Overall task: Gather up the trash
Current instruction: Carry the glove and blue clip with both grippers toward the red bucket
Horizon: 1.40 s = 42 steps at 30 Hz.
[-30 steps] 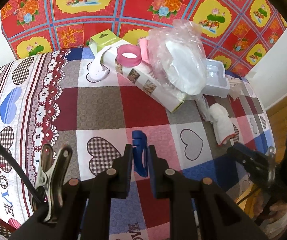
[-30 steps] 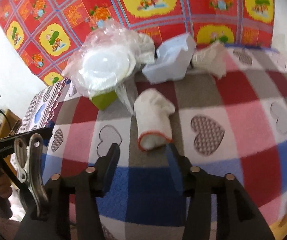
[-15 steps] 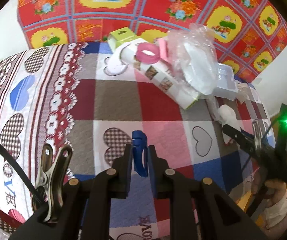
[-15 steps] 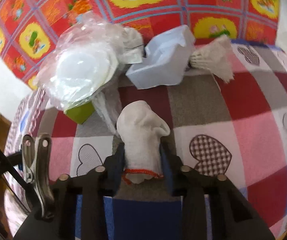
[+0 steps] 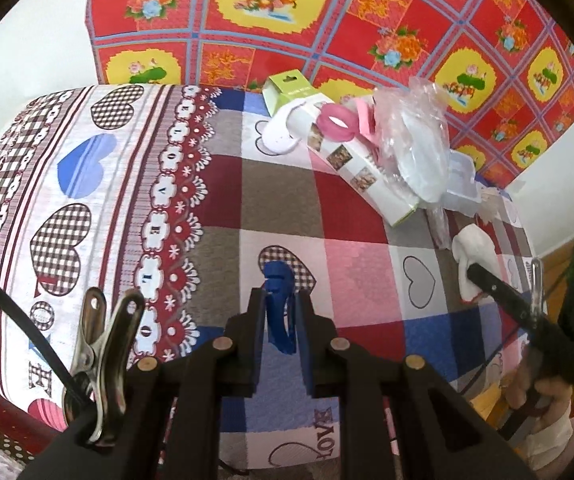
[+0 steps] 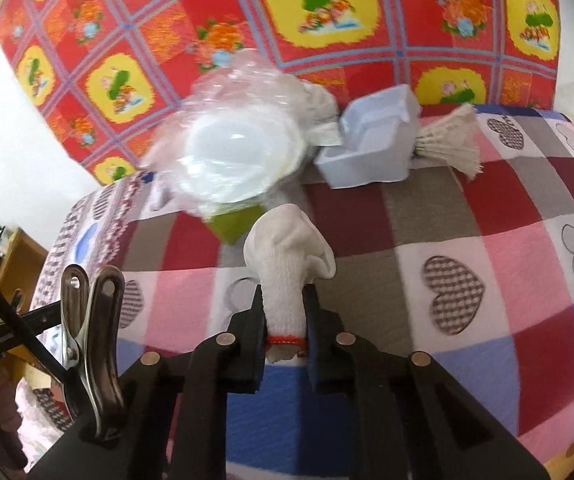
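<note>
Heart-checked cloth [image 5: 279, 200] covers worktop; left gripper [image 5: 281, 312] clamps blue scrap [image 5: 279, 304], right gripper [image 6: 285, 316] jaws closing w/ white glove [image 6: 287, 264] between.

Blue scrap [image 5: 281, 304]: crumpled blue strip; I see it upright, pinched in my left gripper [image 5: 281, 312].
White glove [image 6: 287, 264]: knit, red-trimmed cuff, squeezed at the cuff end; my right gripper [image 6: 285, 320] is closing on it.
Bagged plates [image 6: 239, 152]: white discs in clear plastic, far, left of the tray.
White tray [image 6: 371, 148]: foam, tilted, far centre.
Green-ended carton [image 5: 343, 148]: lying flat, far, under the bag.
Pink ring [image 5: 337, 124]: on top of the carton.
</note>
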Each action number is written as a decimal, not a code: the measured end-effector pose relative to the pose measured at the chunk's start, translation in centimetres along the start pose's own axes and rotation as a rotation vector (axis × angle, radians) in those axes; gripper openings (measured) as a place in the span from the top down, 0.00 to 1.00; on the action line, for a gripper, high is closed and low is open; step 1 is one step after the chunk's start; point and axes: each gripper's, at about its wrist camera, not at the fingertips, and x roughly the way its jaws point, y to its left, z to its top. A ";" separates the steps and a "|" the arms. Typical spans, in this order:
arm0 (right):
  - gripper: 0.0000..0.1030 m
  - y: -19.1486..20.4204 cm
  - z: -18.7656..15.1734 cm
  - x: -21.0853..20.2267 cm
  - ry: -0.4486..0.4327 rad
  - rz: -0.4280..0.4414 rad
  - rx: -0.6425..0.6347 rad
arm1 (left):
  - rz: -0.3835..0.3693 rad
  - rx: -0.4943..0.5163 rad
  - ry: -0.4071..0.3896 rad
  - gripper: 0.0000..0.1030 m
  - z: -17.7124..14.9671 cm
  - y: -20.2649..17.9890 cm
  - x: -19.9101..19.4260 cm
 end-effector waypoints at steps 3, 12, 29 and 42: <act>0.84 2.1 -0.6 -0.7 -0.004 0.023 -0.016 | -0.006 0.004 -0.011 0.85 -0.3 0.6 -0.8; 0.84 10.1 -2.5 -1.7 -0.008 0.083 -0.104 | -0.009 -0.012 -0.061 0.85 -1.3 4.5 -4.7; 0.84 26.2 -6.9 -1.8 0.019 0.202 -0.263 | 0.050 -0.114 -0.166 0.85 -5.1 16.2 -13.1; 0.84 39.7 -9.8 0.4 0.088 0.342 -0.400 | 0.135 -0.224 -0.235 0.85 -8.5 27.4 -18.3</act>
